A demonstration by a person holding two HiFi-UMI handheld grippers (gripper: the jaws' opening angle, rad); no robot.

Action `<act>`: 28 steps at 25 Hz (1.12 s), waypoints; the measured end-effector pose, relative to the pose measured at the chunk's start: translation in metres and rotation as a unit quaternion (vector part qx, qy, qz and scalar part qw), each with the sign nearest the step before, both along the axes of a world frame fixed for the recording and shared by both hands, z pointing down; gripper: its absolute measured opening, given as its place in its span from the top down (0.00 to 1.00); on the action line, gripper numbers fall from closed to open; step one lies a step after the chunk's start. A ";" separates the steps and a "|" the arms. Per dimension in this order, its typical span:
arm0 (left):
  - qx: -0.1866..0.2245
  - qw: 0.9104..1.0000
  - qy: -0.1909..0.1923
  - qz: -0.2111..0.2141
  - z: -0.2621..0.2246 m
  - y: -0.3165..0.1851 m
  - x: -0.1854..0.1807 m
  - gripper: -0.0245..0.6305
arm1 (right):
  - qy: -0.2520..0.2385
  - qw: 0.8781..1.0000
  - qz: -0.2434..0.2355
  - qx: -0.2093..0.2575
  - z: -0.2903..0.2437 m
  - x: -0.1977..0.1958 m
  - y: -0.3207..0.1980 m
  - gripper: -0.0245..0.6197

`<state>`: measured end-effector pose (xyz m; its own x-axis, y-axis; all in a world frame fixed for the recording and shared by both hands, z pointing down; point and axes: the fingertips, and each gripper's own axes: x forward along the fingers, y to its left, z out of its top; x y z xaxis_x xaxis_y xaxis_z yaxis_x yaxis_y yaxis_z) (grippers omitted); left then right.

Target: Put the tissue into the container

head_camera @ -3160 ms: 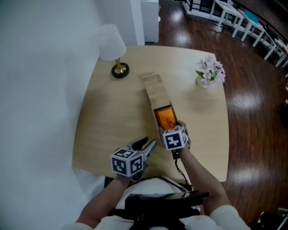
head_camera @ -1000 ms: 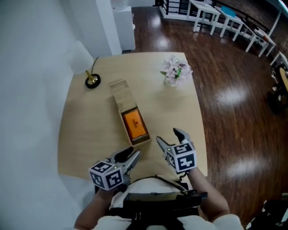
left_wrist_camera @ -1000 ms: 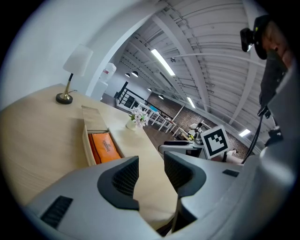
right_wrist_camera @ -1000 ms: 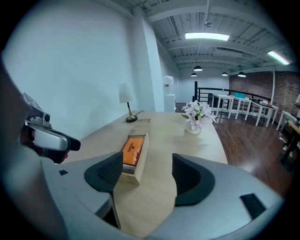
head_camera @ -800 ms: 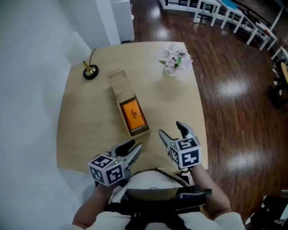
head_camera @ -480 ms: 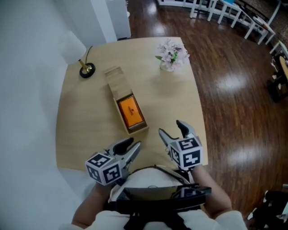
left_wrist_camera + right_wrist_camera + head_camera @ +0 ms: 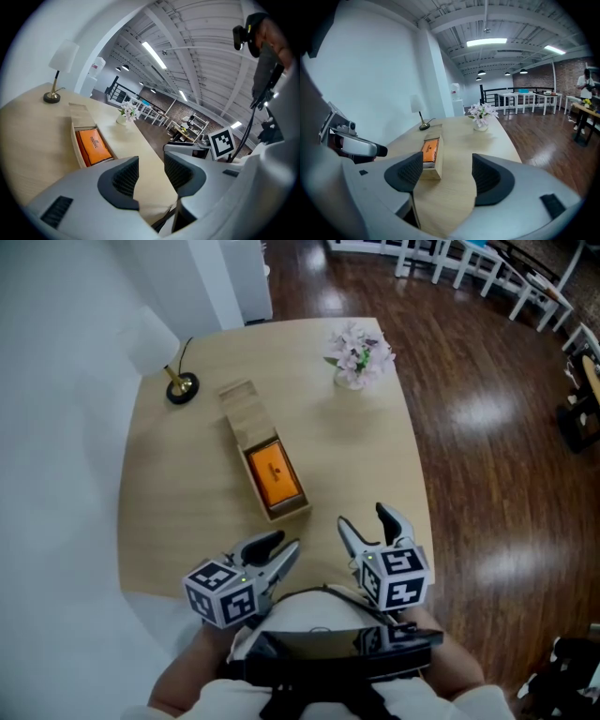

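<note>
tissue [image 7: 274,474] in container [image 7: 241,409] | left gripper [image 7: 289,542], right gripper [image 7: 363,517]: apart, empty, well short

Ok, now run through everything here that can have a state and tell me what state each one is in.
Container: open, its lid slid to the far end.
Tissue pack: lying inside the container.
Left tongs: open, nothing between them.
Right tongs: open, nothing between them.
Lamp: upright; lit or not, cannot tell.
Flower vase: upright.
</note>
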<state>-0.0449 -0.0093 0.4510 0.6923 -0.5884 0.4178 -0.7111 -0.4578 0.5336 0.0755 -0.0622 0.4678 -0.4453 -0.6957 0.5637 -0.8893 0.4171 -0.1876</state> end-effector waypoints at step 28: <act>-0.003 1.000 -0.004 0.013 0.003 -0.001 0.001 0.70 | -0.012 0.997 -0.070 0.022 -0.009 -0.025 0.013 0.96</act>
<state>-0.0434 -0.0100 0.4539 0.7034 -0.5682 0.4270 -0.7037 -0.4721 0.5310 0.0502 -0.0488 0.4586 -0.5523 -0.6506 0.5213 -0.8177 0.5446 -0.1867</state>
